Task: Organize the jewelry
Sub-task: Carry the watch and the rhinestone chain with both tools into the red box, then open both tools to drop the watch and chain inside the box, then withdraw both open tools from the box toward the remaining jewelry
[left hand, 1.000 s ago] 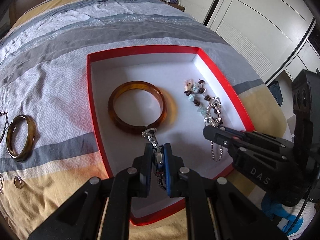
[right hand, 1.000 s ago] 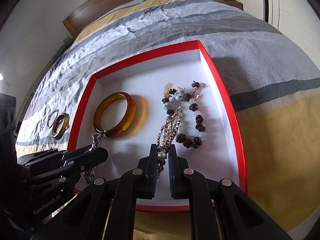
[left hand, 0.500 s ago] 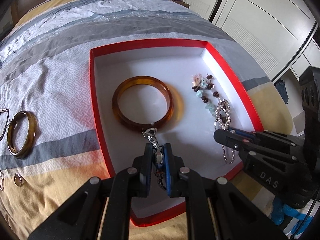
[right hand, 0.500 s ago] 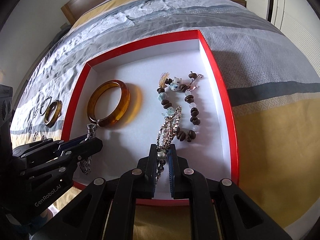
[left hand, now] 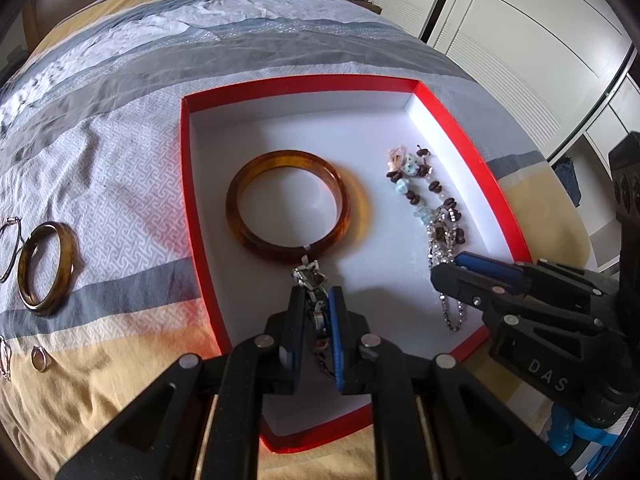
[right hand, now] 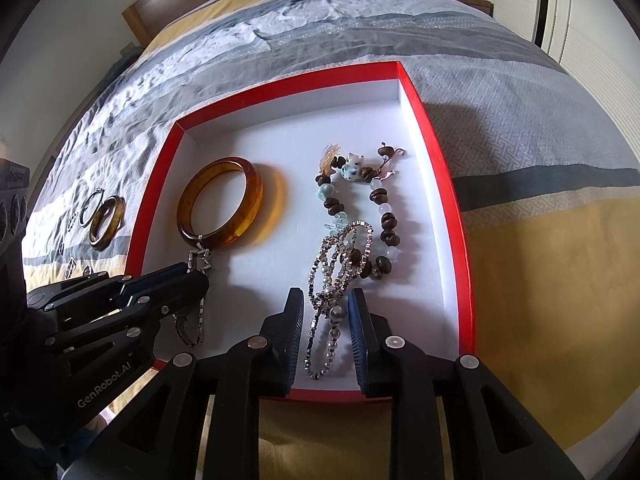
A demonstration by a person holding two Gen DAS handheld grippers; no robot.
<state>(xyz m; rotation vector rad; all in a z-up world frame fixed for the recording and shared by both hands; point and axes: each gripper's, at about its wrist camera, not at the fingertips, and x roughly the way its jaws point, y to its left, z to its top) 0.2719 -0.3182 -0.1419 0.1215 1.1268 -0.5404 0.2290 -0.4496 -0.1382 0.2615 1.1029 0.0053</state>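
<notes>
A red box (left hand: pixel 188 184) with a white floor lies on the bed. In it are an amber bangle (left hand: pixel 340 216), a brown-and-pale beaded bracelet (right hand: pixel 386 220) with a small cat bead, and a silver bead bracelet (right hand: pixel 340 252). My left gripper (left hand: pixel 316 300) is shut on a silver link chain (left hand: pixel 310 276), whose far end touches the bangle's near rim. My right gripper (right hand: pixel 326 304) is over the box's near right part. Its jaws are opening; the silver bead bracelet lies between them and the pads do not press it.
On the striped bedspread left of the box lie a second amber bangle (left hand: pixel 48 268), a thin wire hoop (left hand: pixel 10 248) and a small ring (left hand: pixel 39 358). White wardrobe doors (left hand: pixel 520 20) stand to the right of the bed. A wooden headboard (right hand: pixel 160 4) is at the far end.
The right jaws have parted and let go of the silver bead bracelet, which now rests on the box floor. The left gripper keeps its grip on the chain.
</notes>
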